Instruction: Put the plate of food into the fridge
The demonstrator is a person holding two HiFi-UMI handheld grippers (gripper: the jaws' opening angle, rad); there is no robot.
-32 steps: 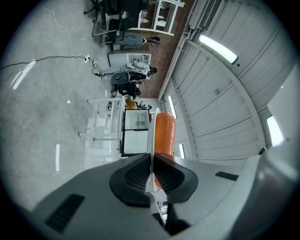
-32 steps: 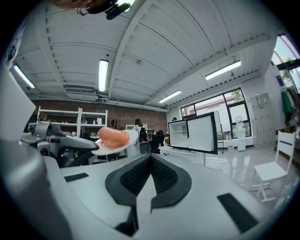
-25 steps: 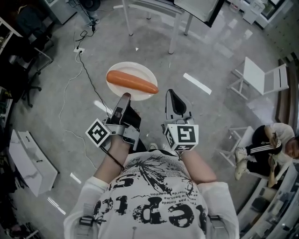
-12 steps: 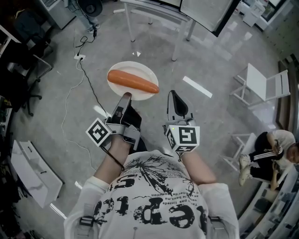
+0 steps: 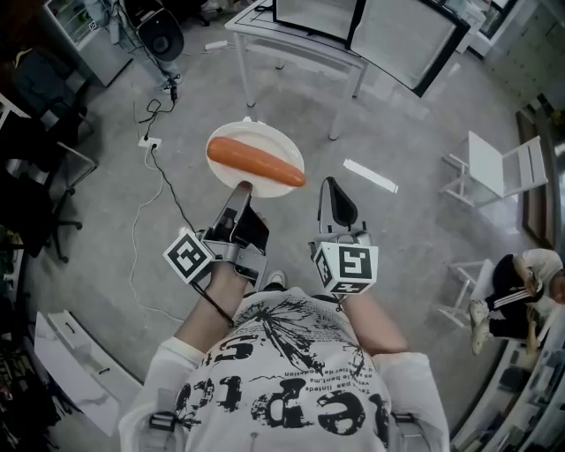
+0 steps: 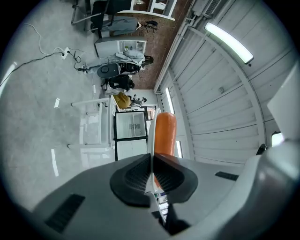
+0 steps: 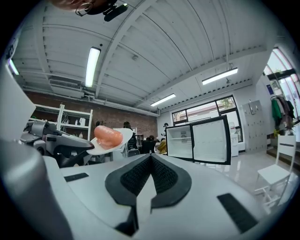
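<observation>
The grey floor (image 5: 415, 132) lies below you. Ahead, a small fridge (image 5: 353, 22) stands on a white desk (image 5: 265, 31) with its door swung open, and the right gripper view shows its white inside. A white folding chair (image 5: 499, 159) stands off to your right, well apart from the desk. A thin cable (image 5: 163, 177) trails across the floor on your left.

Your left gripper (image 5: 240, 188) carries the white plate (image 5: 265, 132) in the air in front of you, between you and the fridge. Its fingers are pressed together on the plate's near rim. The left gripper view shows the rim pinched edge-on between the pads. A long orange sausage (image 5: 256, 161) lies across the plate.

Your right gripper (image 5: 331, 184) is just beside the plate and not touching it. Its fingers are closed together with nothing between them, and they point towards the fridge.
</observation>
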